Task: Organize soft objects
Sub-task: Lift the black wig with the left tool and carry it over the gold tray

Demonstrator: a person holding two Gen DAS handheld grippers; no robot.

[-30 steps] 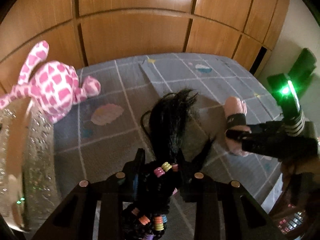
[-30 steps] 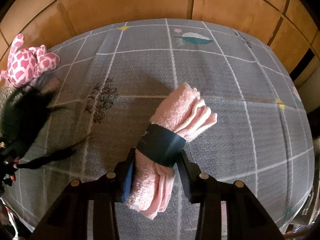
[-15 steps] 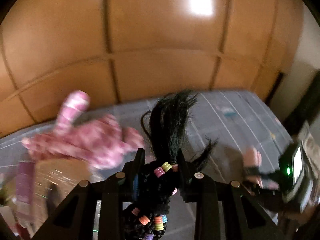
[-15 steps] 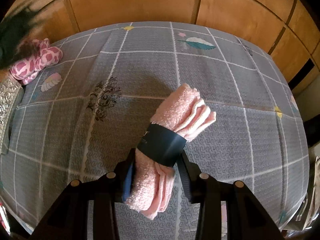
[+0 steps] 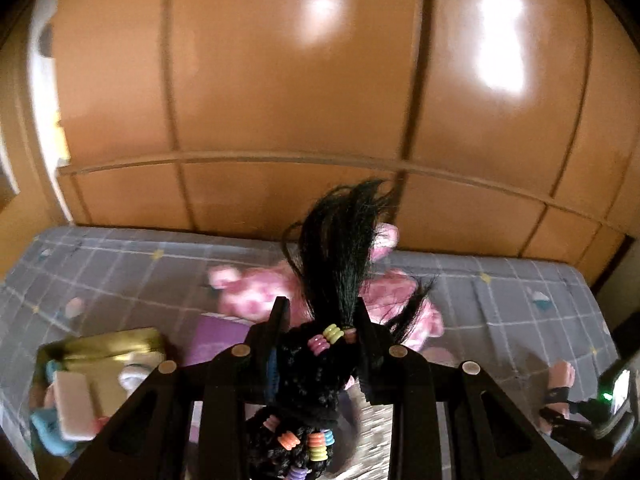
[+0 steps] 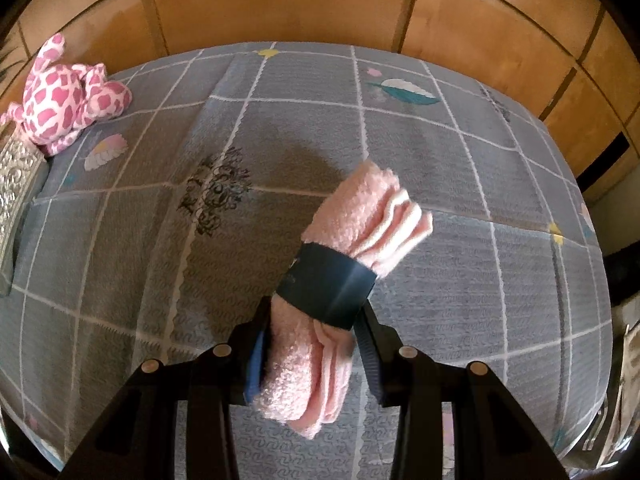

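My left gripper [image 5: 320, 320] is shut on a black hair piece [image 5: 332, 256] with coloured beads, held above the bed. Behind it lies a pink spotted plush toy [image 5: 256, 296], blurred; it also shows far left in the right wrist view [image 6: 60, 100]. My right gripper [image 6: 312, 328] is shut on a rolled pink towel [image 6: 352, 232] with a dark band, held above the grey checked bedspread [image 6: 440, 160]. The right gripper with the towel also shows at the lower right of the left wrist view [image 5: 560, 400].
A shiny silver tray [image 6: 16, 184] lies at the bed's left edge by the plush. A gold box [image 5: 116, 344] and small pastel items [image 5: 68, 404] sit at the lower left. Wooden wardrobe doors [image 5: 320, 100] stand behind the bed.
My left gripper has swung left and tilted up with the hair piece, so the plush now sits behind it. The right gripper has held nearly still with the towel.
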